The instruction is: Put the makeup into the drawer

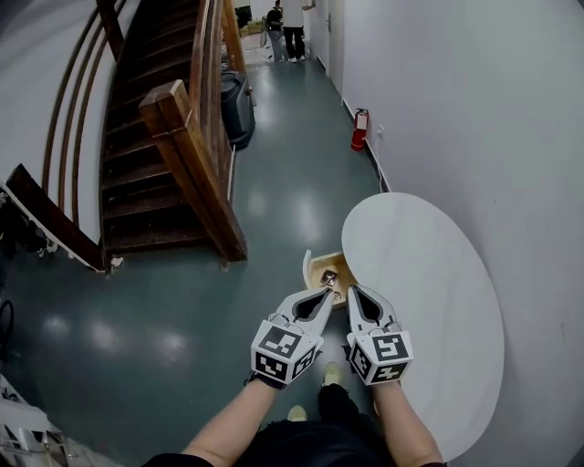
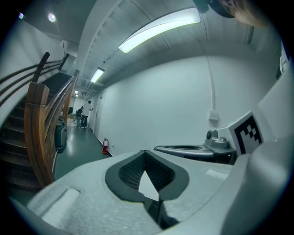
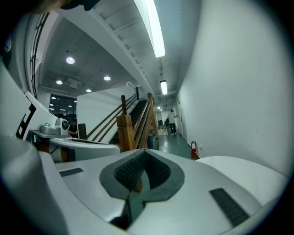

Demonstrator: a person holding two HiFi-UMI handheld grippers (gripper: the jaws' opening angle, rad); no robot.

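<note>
Found left gripper [image 1: 326, 295] and right gripper [image 1: 352, 294] closed, empty, side by side; noted small pale wooden drawer box [image 1: 316, 265] at twelve o'clock beyond tips.

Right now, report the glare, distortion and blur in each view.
Head view: pale glare patches on the glossy floor, otherwise sharp. Left gripper view: heavy fisheye, black corners, light strip blown out. Right gripper view: same fisheye and dark corners.

2 claws: left claw [image 1: 326, 294], right claw [image 1: 352, 294]. 1 worktop [image 1: 429, 301], round, white. 1 wooden drawer box [image 1: 317, 263]. 1 staircase [image 1: 155, 173]. 1 fire extinguisher [image 1: 359, 129], red. 1 dark bin [image 1: 235, 108]. 2 ppl at corridor end: person in dark top [image 1: 275, 20], person in white top [image 1: 294, 20].
</note>
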